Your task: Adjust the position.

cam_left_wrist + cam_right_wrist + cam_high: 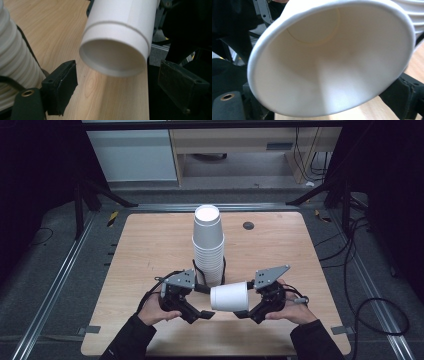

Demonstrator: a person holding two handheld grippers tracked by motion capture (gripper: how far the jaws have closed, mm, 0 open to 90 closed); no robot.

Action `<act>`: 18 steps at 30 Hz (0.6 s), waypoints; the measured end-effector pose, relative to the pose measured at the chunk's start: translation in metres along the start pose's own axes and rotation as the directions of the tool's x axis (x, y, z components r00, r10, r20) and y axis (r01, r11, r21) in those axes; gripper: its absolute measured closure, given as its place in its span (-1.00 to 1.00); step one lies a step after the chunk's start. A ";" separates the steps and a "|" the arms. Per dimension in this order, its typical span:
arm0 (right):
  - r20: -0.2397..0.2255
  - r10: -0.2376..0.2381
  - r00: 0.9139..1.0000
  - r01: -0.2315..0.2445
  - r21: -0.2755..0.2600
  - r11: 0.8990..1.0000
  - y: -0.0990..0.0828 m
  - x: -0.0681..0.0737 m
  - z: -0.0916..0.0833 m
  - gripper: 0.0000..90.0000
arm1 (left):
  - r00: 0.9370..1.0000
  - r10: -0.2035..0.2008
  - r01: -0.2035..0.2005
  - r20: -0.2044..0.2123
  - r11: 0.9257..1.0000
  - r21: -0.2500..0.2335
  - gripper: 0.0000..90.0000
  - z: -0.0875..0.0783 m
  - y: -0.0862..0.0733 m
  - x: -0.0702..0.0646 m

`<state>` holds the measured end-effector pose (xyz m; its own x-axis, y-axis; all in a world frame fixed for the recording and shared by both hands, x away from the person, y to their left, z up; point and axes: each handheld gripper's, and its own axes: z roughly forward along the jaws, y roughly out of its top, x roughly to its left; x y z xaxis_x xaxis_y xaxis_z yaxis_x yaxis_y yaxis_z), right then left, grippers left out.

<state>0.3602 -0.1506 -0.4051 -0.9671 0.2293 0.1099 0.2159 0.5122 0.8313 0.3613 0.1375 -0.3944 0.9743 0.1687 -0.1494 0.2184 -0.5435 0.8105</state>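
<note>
High view, paper cup: the white paper cup [229, 296] lies on its side in the air, low over the desk [150, 250], between the two hands and just in front of the tall stack of paper cups [208, 245].
High view, right gripper: the right gripper [243, 313] holds the cup at its wide end.
High view, left gripper: the left gripper [204, 314] sits at the cup's small end, close to it.
Left gripper view, fingers: the left fingers [61, 87] are spread wide. The cup's bottom [117, 53] hangs between them, and they do not touch it.
Left gripper view, extra: this view shows the gap on both sides of the cup, which the high view does not make clear.
Right gripper view, fingers: the right fingers [404, 96] seem to pinch the wide rim of the cup [329, 65], though the cup hides most of them.
Right gripper view, extra: here you look right inside the cup, down to its round bottom.
What could go wrong: one hand alone holds the cup now. It is thin, so a hard pinch could squash the rim, and a soft one could let it drop on the desk.
Another worry: the stack stands just beside the cup. A bump could knock it over.
</note>
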 end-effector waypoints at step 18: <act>-0.015 -0.103 0.995 0.104 0.248 0.963 0.032 -0.014 0.022 -0.77 | 0.998 0.015 -0.010 -0.069 0.998 0.069 -0.70 0.003 -0.006 0.008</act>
<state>0.3834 -0.1193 -0.3916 -0.9862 0.1627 0.0318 0.1411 0.7227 0.6766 0.3680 0.1399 -0.4020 0.9713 0.2169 -0.0978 0.2117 -0.6007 0.7710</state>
